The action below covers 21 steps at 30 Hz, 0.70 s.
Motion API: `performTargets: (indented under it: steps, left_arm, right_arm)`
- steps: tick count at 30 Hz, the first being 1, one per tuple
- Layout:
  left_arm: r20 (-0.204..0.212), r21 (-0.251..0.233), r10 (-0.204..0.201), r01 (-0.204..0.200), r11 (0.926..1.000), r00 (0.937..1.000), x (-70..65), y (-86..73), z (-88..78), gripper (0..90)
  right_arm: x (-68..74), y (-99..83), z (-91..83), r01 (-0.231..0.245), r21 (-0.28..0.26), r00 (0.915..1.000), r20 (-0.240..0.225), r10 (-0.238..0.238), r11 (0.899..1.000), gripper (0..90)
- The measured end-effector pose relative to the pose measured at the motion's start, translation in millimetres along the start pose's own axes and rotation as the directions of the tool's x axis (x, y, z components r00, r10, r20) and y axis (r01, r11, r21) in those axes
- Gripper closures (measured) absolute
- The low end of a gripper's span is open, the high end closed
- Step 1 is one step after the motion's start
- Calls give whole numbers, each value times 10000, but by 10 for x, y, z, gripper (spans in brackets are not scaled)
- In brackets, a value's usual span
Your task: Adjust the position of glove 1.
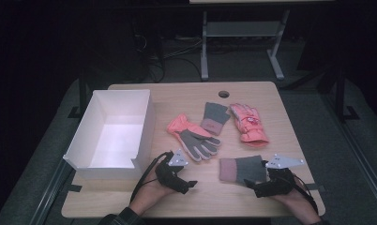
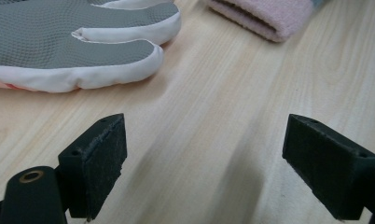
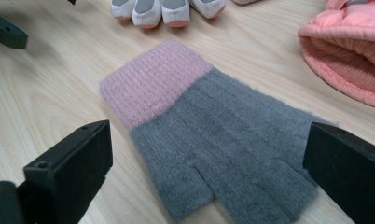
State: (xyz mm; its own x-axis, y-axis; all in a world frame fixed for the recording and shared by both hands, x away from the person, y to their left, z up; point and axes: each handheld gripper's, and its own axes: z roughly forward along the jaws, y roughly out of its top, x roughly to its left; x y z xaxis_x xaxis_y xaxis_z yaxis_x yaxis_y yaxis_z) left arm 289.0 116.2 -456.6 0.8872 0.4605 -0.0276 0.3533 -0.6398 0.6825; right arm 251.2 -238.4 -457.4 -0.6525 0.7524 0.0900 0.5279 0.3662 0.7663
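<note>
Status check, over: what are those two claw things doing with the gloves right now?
Left gripper open over bare table. Right gripper open, fingers either side of grey-and-pink knit glove, not gripping. Nothing in the way.

On the wooden counter stands a white box at the left side. In the middle lie an orange glove with grey palm and a grey knitted glove, just beside a pink padded glove. Near the front edge, the left gripper rests with its jaws apart. The right gripper is at the fingers of a grey glove with pink cuff.
</note>
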Motion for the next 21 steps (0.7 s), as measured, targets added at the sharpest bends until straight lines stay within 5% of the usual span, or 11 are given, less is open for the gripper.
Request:
performTargets:
  steps: [16, 21]
  left_arm:
    - [139, -290, -219, 223, 9993, 9997, -4, 7, -77, 156]
    - [204, -316, -119, 125, 9994, 9997, -35, 14, -73, 156]
  right_arm:
    - [-32, 77, -97, -179, 55, 9998, -61, 180, 9998, 19]
    - [-29, 149, -87, -290, -252, 9994, 160, 294, 9993, 288]
